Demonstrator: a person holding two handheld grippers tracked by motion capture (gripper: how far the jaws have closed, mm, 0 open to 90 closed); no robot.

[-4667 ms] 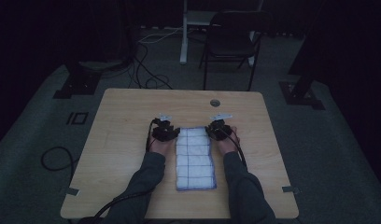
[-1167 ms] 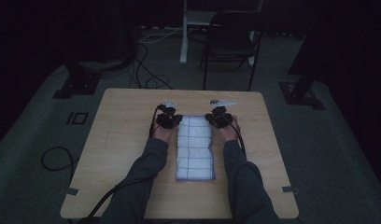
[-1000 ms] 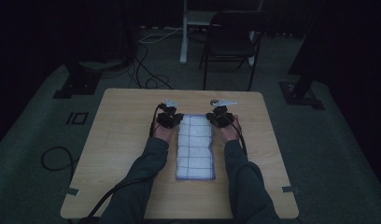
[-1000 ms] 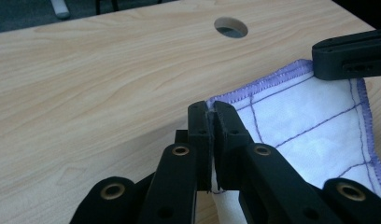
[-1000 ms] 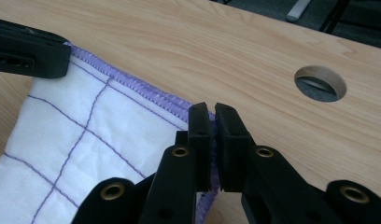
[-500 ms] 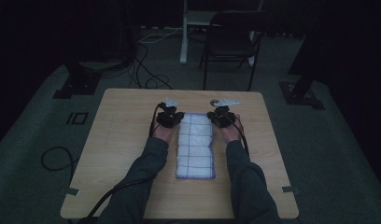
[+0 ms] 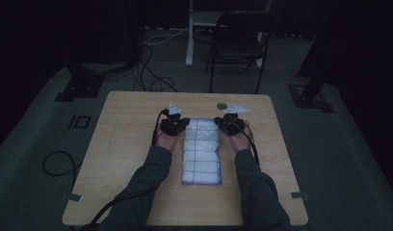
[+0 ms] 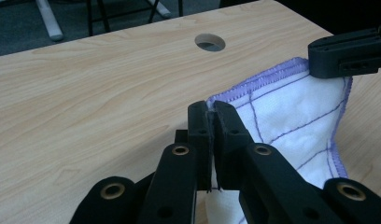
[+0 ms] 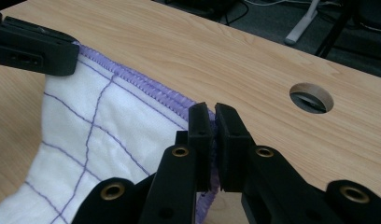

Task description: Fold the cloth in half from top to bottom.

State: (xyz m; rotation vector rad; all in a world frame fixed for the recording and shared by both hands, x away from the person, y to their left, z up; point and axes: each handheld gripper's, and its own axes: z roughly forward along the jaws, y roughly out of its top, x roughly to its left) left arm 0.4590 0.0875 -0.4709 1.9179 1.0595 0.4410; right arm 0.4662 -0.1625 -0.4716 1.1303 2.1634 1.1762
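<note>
A white cloth point(image 7: 201, 150) with purple grid lines and a purple hem lies lengthwise in the middle of the wooden table point(image 7: 122, 139). My left gripper point(image 7: 177, 123) pinches the cloth's far left corner point(image 8: 216, 100), jaws shut on the hem. At the far right corner point(image 9: 191, 106) my right gripper point(image 7: 227, 122) is shut on the hem too. The far edge of the cloth point(image 9: 132, 77) is lifted slightly and hangs between the two grippers. In the left gripper view the right gripper point(image 8: 349, 51) shows at the upper right; in the right gripper view the left gripper point(image 9: 37, 46) shows at the upper left.
A round cable hole point(image 7: 222, 105) pierces the table just beyond the right gripper. A dark chair point(image 7: 240, 41) and a white table leg point(image 7: 189, 33) stand behind the table. Cables point(image 7: 151, 72) lie on the floor at the back left.
Both hands moved away from the person along the table compared with the earliest frame, drawing the cloth's far edge with them. Over the last second nothing visibly moved.
</note>
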